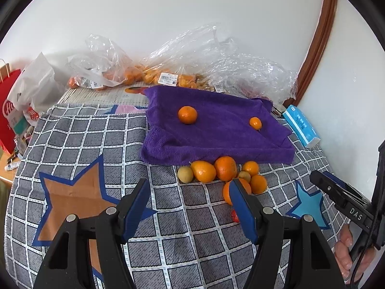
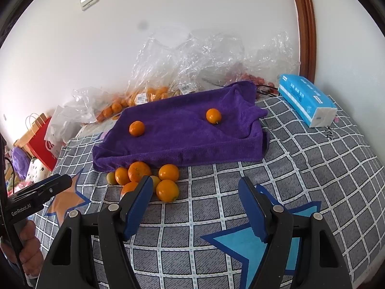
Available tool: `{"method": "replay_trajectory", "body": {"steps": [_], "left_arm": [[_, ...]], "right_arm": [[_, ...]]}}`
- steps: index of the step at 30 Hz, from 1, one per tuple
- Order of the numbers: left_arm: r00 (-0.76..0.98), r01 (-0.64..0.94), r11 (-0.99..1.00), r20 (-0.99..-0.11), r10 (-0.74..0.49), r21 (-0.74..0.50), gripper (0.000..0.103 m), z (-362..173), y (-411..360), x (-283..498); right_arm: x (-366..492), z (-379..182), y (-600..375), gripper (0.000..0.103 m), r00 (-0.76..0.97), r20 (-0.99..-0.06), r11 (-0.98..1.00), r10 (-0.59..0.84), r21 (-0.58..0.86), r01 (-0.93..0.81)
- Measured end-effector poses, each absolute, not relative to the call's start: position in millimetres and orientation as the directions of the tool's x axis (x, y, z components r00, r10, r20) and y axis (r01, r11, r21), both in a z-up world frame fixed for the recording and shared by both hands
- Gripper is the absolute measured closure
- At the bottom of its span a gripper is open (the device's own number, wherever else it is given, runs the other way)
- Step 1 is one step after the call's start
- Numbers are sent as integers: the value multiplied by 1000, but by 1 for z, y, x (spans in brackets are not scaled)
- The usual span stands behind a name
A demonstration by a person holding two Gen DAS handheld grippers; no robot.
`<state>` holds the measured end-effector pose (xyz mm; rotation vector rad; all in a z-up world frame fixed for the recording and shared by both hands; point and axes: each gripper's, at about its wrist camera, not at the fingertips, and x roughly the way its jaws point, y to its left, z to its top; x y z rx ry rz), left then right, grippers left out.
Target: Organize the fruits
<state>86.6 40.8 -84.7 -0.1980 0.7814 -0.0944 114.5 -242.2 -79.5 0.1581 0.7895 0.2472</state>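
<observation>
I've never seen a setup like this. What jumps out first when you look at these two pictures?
The purple towel draped over something box-shaped in the middle of the checked cloth catches the eye, with two oranges sitting on top. A pile of oranges huddles against its near edge. In the foreground the left hand-held gripper and the right hand-held gripper both gape open, holding nothing.

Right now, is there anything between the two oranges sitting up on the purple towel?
No, only bare purple towel lies between the bigger orange and the smaller orange. Both wrist views show it.
</observation>
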Motion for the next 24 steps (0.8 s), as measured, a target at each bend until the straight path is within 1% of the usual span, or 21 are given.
{"method": "replay_trajectory", "body": {"steps": [5, 11, 16, 20, 24], "left_arm": [[700, -5, 979, -699, -144, -206, 38, -93, 47, 86], [690, -24, 981, -713, -124, -195, 37, -103, 57, 88], [671, -57, 976, -732, -117, -208, 37, -118, 70, 93], [650, -82, 967, -748, -132, -241, 37, -129, 81, 95], [643, -90, 967, -755, -128, -240, 37, -133, 86, 98]], "right_arm": [[114, -82, -235, 34, 687, -676, 964, 264, 200, -174], [118, -94, -229, 38, 669, -697, 966, 259, 187, -180], [124, -106, -224, 45, 648, -715, 965, 261, 187, -183], [129, -116, -217, 54, 622, -733, 961, 275, 194, -196], [134, -122, -204, 56, 609, -733, 952, 302, 195, -237]]}}
